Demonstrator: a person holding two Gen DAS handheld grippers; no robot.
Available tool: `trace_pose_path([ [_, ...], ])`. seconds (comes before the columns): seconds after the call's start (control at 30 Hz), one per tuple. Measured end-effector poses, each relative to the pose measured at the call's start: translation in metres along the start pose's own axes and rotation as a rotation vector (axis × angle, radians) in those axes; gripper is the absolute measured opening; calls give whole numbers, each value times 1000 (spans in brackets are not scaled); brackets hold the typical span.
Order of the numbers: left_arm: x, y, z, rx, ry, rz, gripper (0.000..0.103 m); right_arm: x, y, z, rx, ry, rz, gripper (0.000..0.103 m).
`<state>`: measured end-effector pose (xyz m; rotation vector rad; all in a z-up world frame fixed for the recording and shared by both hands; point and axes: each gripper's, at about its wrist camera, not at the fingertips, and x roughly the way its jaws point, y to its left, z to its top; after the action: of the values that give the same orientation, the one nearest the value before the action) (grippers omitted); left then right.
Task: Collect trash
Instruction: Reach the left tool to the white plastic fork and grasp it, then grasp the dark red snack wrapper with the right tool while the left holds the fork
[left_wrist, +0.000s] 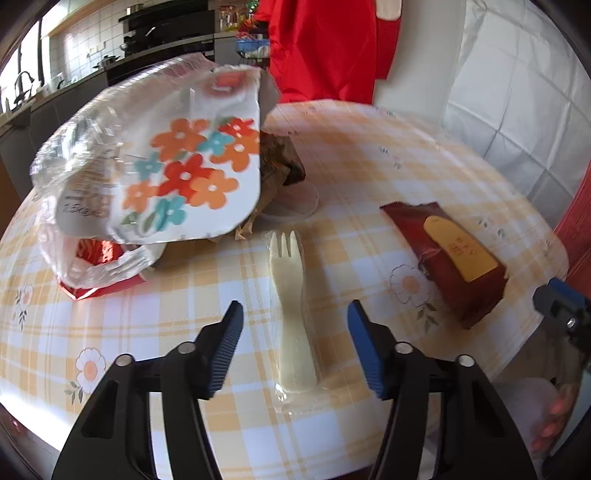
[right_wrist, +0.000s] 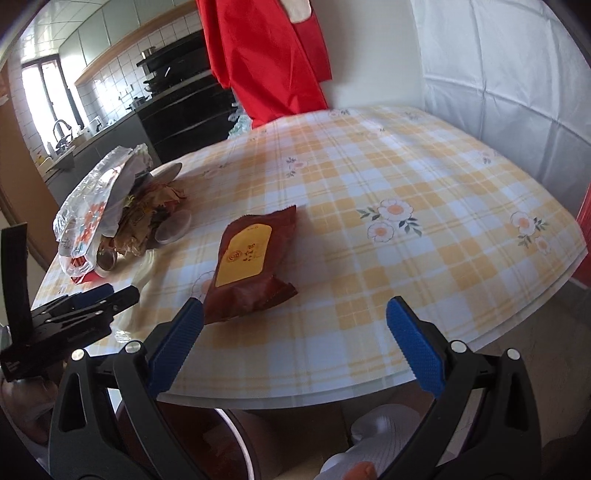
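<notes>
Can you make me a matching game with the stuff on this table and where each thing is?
Things:
1. wrapped plastic fork
2. dark red snack packet
3. flowered plastic bag
4. round clear lid

Places:
A. lying between the open left gripper fingers
B. beside the crumpled brown paper
C. at the left, over the trash heap
D. just ahead of the open right gripper

Pairs: 1-A, 2-D, 3-C, 4-B
</notes>
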<state>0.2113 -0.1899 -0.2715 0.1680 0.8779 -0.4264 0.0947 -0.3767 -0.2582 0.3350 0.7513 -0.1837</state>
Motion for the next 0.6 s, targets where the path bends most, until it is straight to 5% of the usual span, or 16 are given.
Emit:
trace_pose_path([
  [0.07,4,1,-1,1,5,24,19,2,3,5,-28,0,-11,97],
  [0.1,4,3,-3,-7,5,27,14,3,5,7,-39,-1,-23,97],
  [0.6,-55,31,-48,-37,-60,-45,13,66,17,32,-20,112,61,97],
])
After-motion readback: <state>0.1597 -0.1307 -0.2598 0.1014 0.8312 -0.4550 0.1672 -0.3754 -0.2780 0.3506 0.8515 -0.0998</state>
